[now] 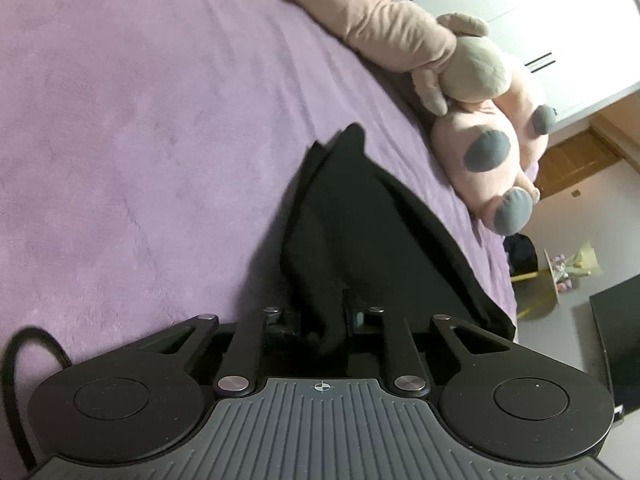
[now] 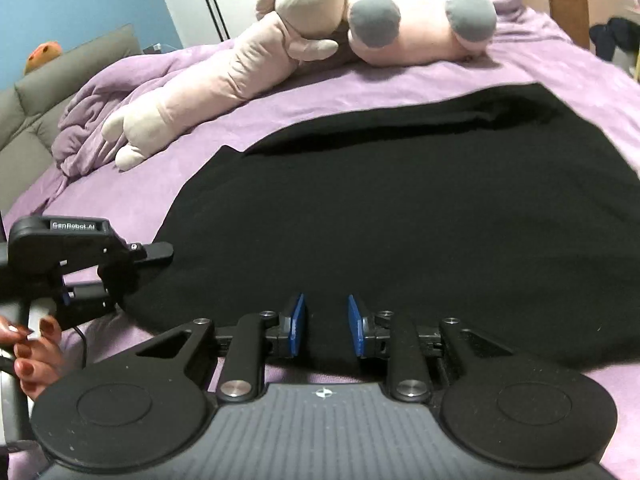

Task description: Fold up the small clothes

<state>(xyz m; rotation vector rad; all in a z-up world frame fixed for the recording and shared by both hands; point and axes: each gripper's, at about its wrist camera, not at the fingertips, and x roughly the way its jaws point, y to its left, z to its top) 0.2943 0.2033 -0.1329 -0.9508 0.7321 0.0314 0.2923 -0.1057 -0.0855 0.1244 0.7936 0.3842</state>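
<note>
A black garment (image 2: 400, 200) lies spread flat on the purple bed cover (image 2: 400, 76). My right gripper (image 2: 327, 326) hovers over the garment's near edge. Its blue pads (image 2: 297, 324) stand a little apart and pinch nothing. My left gripper (image 2: 136, 272) is at the garment's left edge, held by a hand (image 2: 32, 344) with painted nails. In the left wrist view the same garment (image 1: 360, 220) rises in a fold from between the left gripper's (image 1: 324, 320) fingers. That gripper is shut on the cloth, which hides its pads.
A pink plush toy (image 2: 400, 20) with grey paws and a long pale plush (image 2: 200, 92) lie along the bed's far side. A crumpled purple blanket (image 2: 88, 120) is bunched at the far left by a grey headboard (image 2: 32, 112). The bed's edge drops to the floor (image 1: 560, 320).
</note>
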